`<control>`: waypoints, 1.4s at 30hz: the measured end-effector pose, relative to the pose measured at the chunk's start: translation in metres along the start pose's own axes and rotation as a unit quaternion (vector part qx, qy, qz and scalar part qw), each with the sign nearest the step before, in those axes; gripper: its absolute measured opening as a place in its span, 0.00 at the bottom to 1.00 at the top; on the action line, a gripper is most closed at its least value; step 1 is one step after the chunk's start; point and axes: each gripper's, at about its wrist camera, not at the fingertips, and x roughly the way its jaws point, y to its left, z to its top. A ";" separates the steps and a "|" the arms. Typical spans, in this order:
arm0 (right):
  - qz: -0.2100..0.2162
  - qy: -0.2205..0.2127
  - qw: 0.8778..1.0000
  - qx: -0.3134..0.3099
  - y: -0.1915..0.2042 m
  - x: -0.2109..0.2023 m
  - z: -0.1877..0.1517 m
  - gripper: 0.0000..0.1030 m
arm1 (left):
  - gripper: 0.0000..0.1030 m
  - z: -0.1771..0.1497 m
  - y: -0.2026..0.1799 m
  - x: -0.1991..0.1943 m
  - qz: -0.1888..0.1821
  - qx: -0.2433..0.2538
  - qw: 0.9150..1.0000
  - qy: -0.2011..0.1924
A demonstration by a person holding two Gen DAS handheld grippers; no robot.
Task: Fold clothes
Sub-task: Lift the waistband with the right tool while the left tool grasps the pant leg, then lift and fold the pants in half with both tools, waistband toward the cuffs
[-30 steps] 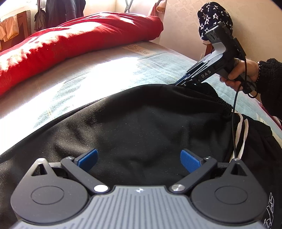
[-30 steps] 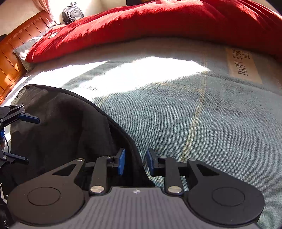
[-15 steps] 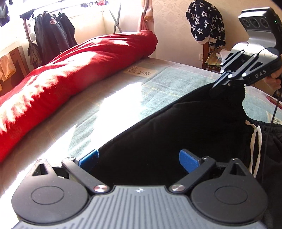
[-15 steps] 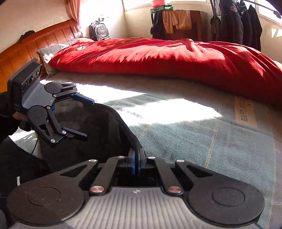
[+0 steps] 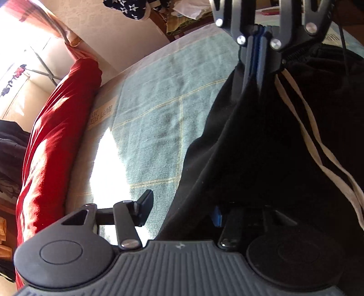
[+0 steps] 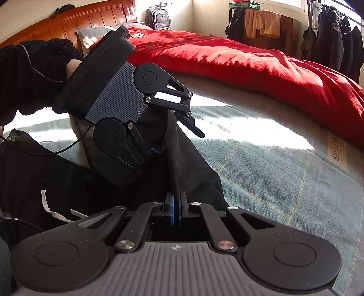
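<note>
Black trousers (image 5: 261, 145) with white cords (image 5: 318, 150) lie partly raised over the blue-green bed cover (image 5: 159, 109). My right gripper (image 6: 176, 211) is shut on a lifted fold of the trousers (image 6: 182, 164). In the left wrist view it hangs at the top (image 5: 254, 68), pinching the cloth near the waistband. My left gripper (image 5: 182, 210) is rolled on its side and its jaws are closing. The cloth's edge runs between them, but a gap shows beside one finger (image 5: 145, 205). The right wrist view shows the left gripper (image 6: 175, 143) straddling the same fold, held by a hand in a dark sleeve (image 6: 29, 72).
A red duvet (image 6: 261, 68) lies along the bed's far side, before a wooden headboard (image 6: 95, 20) and a pillow (image 6: 95, 36). Sunlit cover (image 6: 250, 127) stretches to the right of the trousers. Dark jackets (image 6: 336, 38) hang by the window, and a backpack (image 6: 158, 18) stands in the corner.
The right gripper shut on the trouser edge and raised it. The left gripper rolled onto its side, came close to the right one, and its jaws narrowed around the cloth's edge.
</note>
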 end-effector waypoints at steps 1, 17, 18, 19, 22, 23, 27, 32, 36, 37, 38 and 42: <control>-0.002 0.004 1.000 -0.004 0.004 0.000 -0.001 0.04 | 0.28 0.000 -0.004 -0.001 -0.004 0.001 1.000 0.000; -0.069 -0.019 0.997 -0.026 0.038 -0.027 -0.013 0.37 | 0.07 -0.002 -0.029 -0.030 0.019 -0.053 0.998 -0.014; -0.069 -0.020 0.997 -0.028 0.038 -0.027 -0.012 0.43 | 0.07 -0.001 -0.030 -0.032 0.021 -0.052 0.998 -0.015; -0.069 -0.022 0.997 -0.030 0.038 -0.026 -0.011 0.44 | 0.07 -0.001 -0.030 -0.032 0.021 -0.051 0.998 -0.014; -0.061 -0.020 0.997 -0.046 0.040 -0.017 -0.002 0.47 | 0.07 -0.001 -0.031 -0.034 0.025 -0.050 0.998 -0.016; -0.056 -0.017 0.997 -0.054 0.041 -0.011 0.002 0.51 | 0.07 0.000 -0.030 -0.034 0.026 -0.052 0.998 -0.017; -0.065 0.006 0.993 -0.097 0.052 0.027 0.015 0.53 | 0.07 0.000 -0.028 -0.037 0.026 -0.058 0.998 -0.021; -0.138 0.034 0.978 -0.154 0.068 0.064 0.017 0.05 | 0.09 -0.004 -0.028 -0.044 0.033 -0.059 0.997 -0.032; -0.150 0.026 0.975 -0.161 0.073 0.053 0.015 0.05 | 0.17 -0.018 -0.032 -0.047 0.041 -0.033 0.998 -0.032; -0.152 0.025 0.975 -0.162 0.074 0.049 0.014 0.05 | 0.17 -0.021 -0.032 -0.046 0.044 -0.029 0.998 -0.029; -0.152 0.023 0.975 -0.160 0.075 0.045 0.013 0.05 | 0.17 -0.025 -0.031 -0.045 0.047 -0.025 0.998 -0.024; -0.156 0.021 0.975 -0.155 0.079 0.035 0.010 0.05 | 0.17 -0.046 -0.027 -0.038 0.064 -0.007 0.998 0.011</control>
